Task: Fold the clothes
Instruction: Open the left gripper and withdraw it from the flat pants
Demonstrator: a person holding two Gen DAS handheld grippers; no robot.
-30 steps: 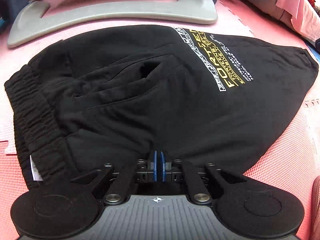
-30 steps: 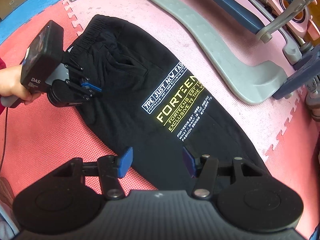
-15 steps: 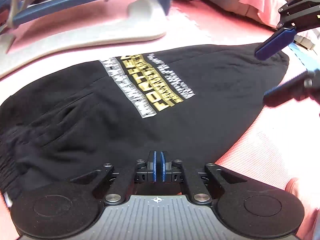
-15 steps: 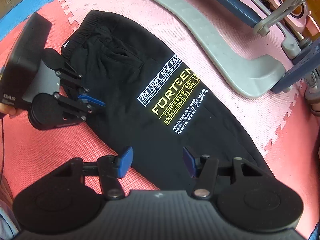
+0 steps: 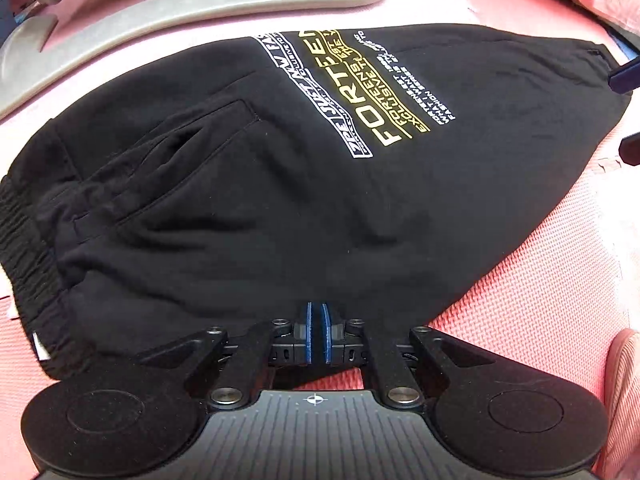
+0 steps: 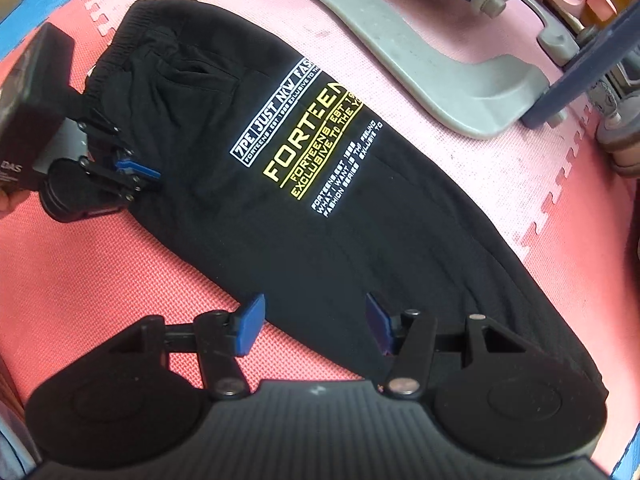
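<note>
Nearest, right gripper: jaws spread, straddling the near edge of the black trousers, pads not pressing. Left gripper: blue pads pressed together at the trousers' near edge; cloth between them cannot be told. Trousers flat on pink and red foam mat, printed lettering uppermost. Beyond, grey plastic base on the mat.
</note>
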